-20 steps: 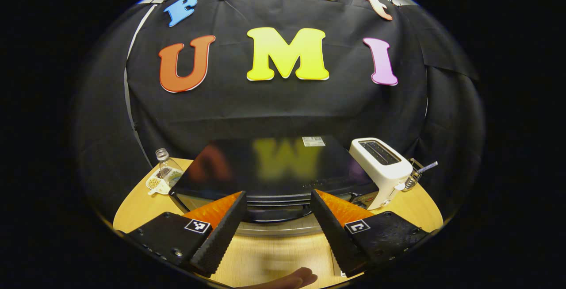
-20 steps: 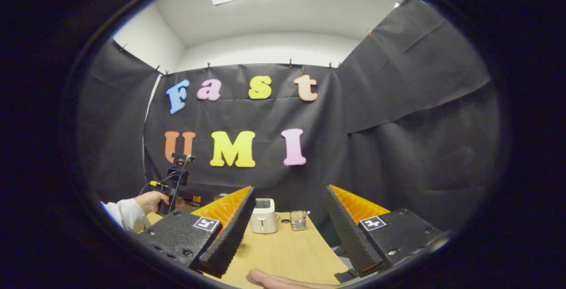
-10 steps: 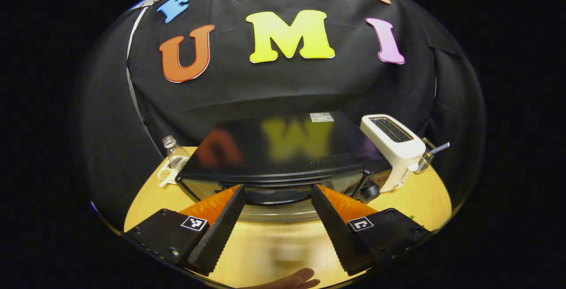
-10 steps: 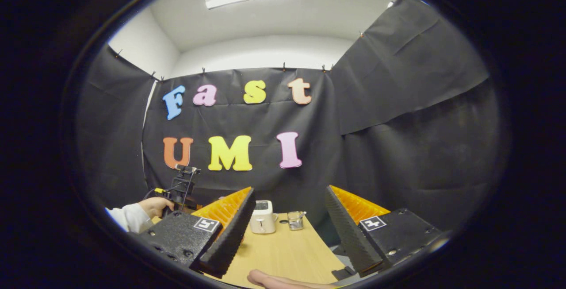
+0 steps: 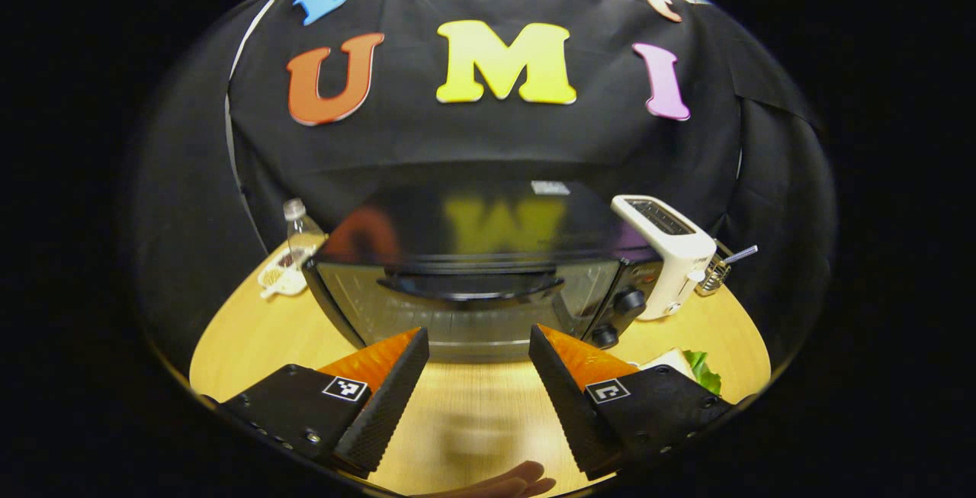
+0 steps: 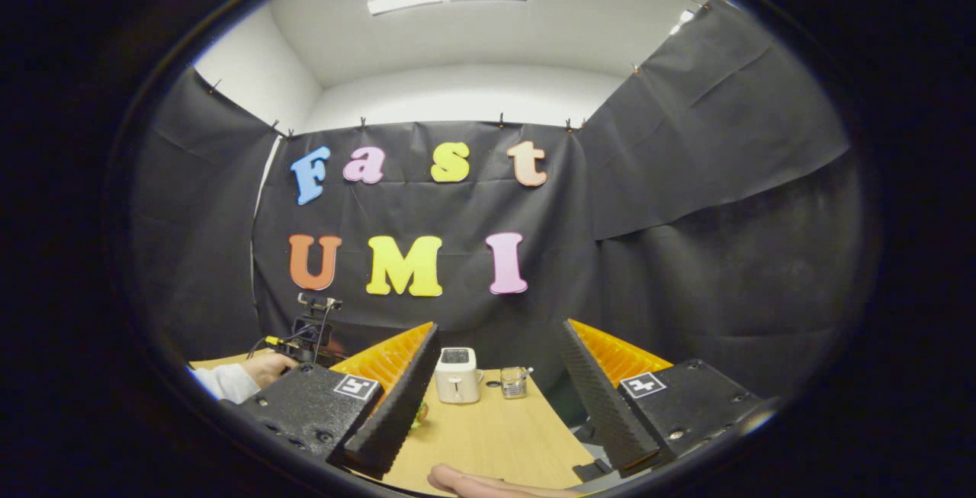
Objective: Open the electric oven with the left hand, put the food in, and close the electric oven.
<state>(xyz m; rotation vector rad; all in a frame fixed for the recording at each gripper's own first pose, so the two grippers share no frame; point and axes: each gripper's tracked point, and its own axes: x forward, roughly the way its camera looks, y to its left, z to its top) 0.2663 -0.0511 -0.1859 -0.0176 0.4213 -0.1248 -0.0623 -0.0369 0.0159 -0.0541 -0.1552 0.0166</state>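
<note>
Left tongs [image 5: 479, 364]: fingers apart, gripping nothing, held low over the wooden surface [image 5: 259, 338] directly in front of the oven [image 5: 473, 284]. Oven: black, door shut, curved handle [image 5: 473, 287] across the top of the glass, two knobs [image 5: 630, 301] at its right. Food [image 5: 690, 364]: pale slice with green leaf, lying on the surface right of the left tongs, near the oven's front corner. White toaster [image 5: 665, 250] stands just beside the oven's right side; a plastic bottle [image 5: 299, 225] stands at its left. Right tongs [image 6: 499, 387]: fingers apart, empty, above the surface, pointing toward the toaster and a small glass [image 6: 514, 380].
</note>
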